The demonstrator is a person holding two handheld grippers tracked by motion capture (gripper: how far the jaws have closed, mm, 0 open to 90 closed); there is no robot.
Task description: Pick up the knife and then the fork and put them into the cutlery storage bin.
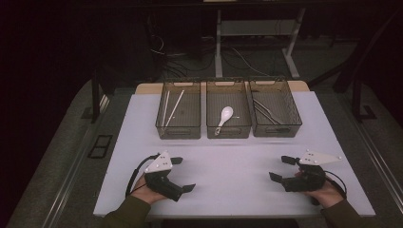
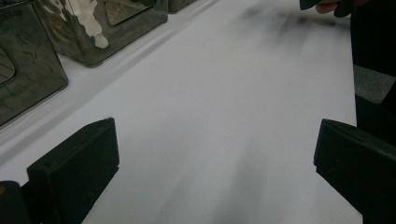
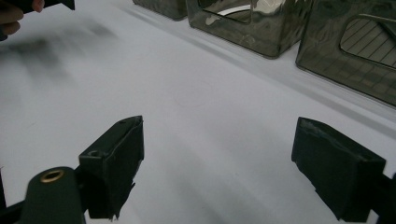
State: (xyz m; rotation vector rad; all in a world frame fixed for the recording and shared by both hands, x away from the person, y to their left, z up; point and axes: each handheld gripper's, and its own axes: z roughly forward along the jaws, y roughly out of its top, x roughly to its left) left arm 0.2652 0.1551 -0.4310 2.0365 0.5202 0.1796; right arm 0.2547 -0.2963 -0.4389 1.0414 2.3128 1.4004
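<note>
Three bins (image 1: 228, 109) in a row, one white spoon (image 1: 225, 117) (middle bin), two claws (image 1: 183, 174).

My right tongs (image 3: 217, 168): jaws wide apart, nothing between them, over bare white tabletop (image 3: 187, 107). Smoky clear bins (image 3: 243, 23) along the far edge. My other hand (image 3: 11, 16) top left.

Three bins (image 1: 228, 124) (a white spoon (image 1: 225, 117) inside) on the table (image 1: 237, 180).

Light: dim, room beyond nearly black
Floor (image 1: 57, 156): grey
Tabletop (image 1: 237, 166): white, wooden edge at back
Behind: white desk legs (image 1: 218, 45), loose cables (image 1: 247, 59)
</note>
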